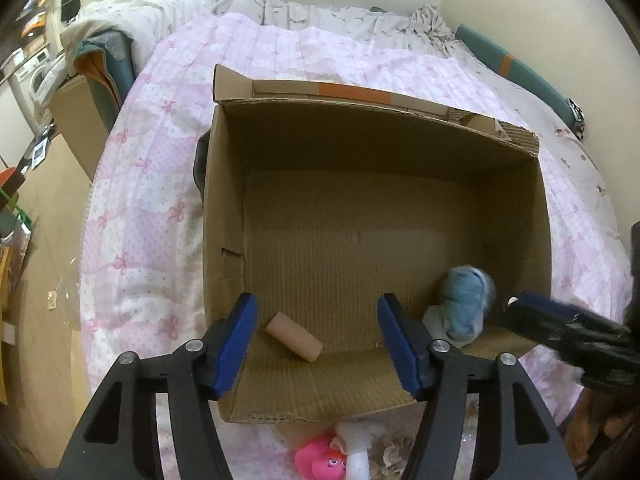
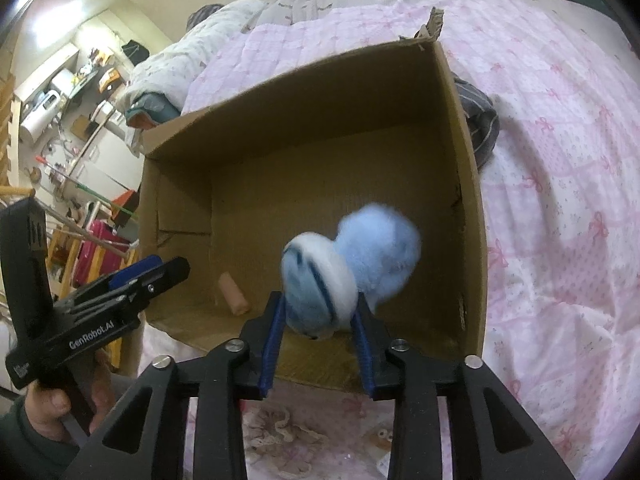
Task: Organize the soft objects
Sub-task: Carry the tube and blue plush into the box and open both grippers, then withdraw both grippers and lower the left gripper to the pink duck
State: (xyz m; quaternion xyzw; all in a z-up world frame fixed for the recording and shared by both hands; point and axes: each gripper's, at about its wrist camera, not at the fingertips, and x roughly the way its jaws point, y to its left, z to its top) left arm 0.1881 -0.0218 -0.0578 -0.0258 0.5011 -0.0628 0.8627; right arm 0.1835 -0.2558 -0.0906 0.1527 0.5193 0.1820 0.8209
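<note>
Two grippers — left gripper (image 1: 318, 344) wide, right gripper (image 2: 318, 344) on blue plush (image 2: 348, 268).

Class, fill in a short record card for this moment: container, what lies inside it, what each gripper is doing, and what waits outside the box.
Container: open cardboard box on a pink quilt
Inside: beige foam roll on the box floor
Right gripper: closed on a blue plush toy, blurred, above the box
Left gripper: open, empty, over the near edge
Outside: pink plush toy in front of the box
</note>
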